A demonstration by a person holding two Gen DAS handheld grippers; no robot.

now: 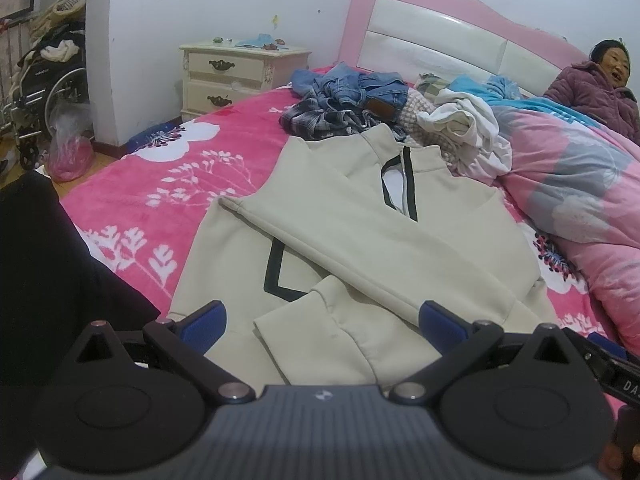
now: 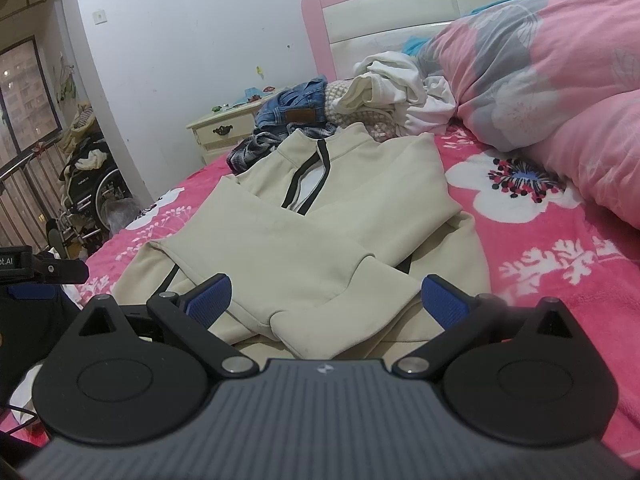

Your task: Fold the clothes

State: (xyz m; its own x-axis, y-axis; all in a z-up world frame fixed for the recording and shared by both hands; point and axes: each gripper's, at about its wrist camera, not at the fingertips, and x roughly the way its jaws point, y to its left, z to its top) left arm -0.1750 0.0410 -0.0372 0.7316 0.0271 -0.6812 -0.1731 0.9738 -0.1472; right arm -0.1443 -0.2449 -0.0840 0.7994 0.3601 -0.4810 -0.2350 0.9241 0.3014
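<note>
Mid-fold on the pink floral bed (image 1: 132, 200): the cream sweatshirt (image 1: 360, 216) lies flat before me, both sleeves already crossed over its chest, the hem-to-collar fold apparently not yet made, though the hem is hidden. My left gripper (image 1: 322, 322) and right gripper (image 2: 326, 300) hover low near that end, jaws spread wide, holding nothing. A heap of unfolded clothes (image 1: 360, 100) waits by the headboard.
</note>
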